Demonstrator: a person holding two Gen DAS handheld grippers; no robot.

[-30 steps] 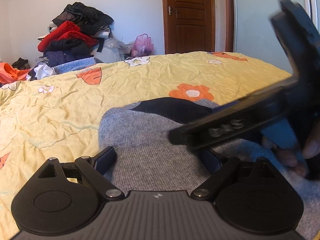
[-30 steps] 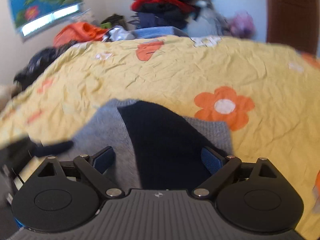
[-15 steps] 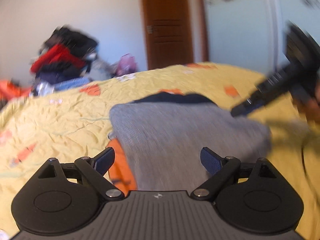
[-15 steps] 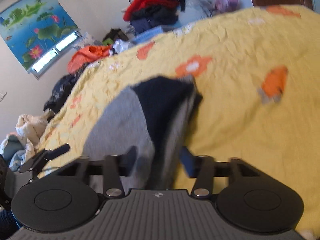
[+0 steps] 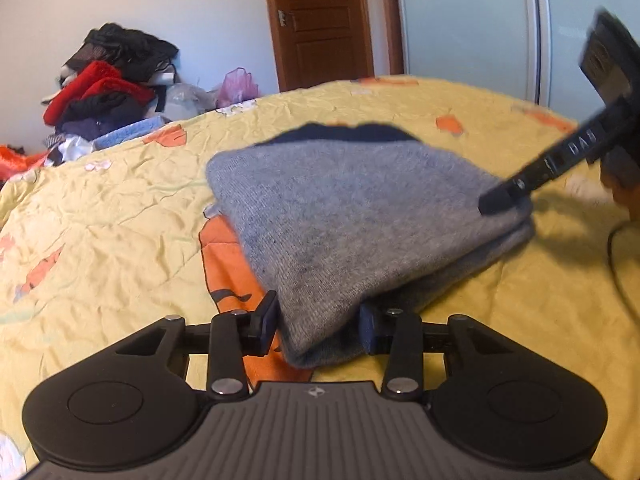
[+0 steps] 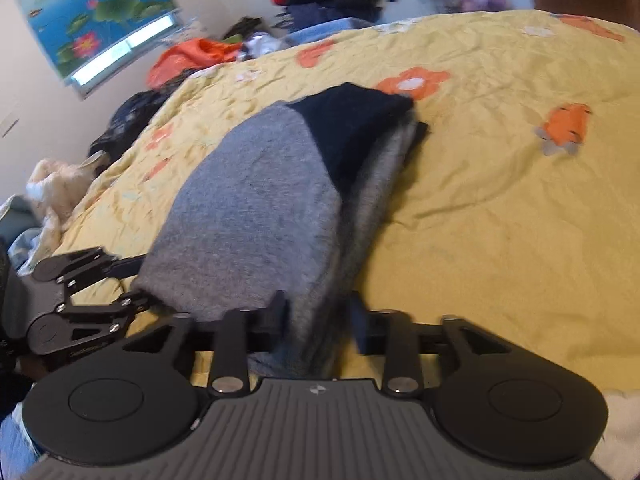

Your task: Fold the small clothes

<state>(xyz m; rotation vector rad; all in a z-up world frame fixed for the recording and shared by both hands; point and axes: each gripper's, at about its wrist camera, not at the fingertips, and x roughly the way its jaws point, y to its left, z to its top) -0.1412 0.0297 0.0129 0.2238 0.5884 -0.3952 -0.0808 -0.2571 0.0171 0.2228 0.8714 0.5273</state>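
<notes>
A folded grey knit garment (image 5: 352, 216) with a dark navy part (image 5: 352, 133) at its far end lies on the yellow flowered bedspread (image 5: 120, 232). My left gripper (image 5: 318, 322) is shut on the near corner of the grey garment. My right gripper (image 6: 318, 318) is shut on another near corner of the same garment (image 6: 256, 216), whose navy part (image 6: 356, 128) lies at the far end. The right gripper also shows in the left wrist view (image 5: 504, 200) at the garment's right edge. The left gripper shows in the right wrist view (image 6: 136, 280) at the garment's left edge.
A heap of red, black and dark clothes (image 5: 104, 84) is piled beyond the bed's far left side. A brown wooden door (image 5: 324, 24) and a pale wardrobe panel (image 5: 464, 24) stand behind. An orange item (image 6: 192, 56) and more clothes (image 6: 52, 188) lie left of the bed.
Both grippers went from open above the garment to shut on its near corners. The garment now lies doubled over, with thicker folded edges.
</notes>
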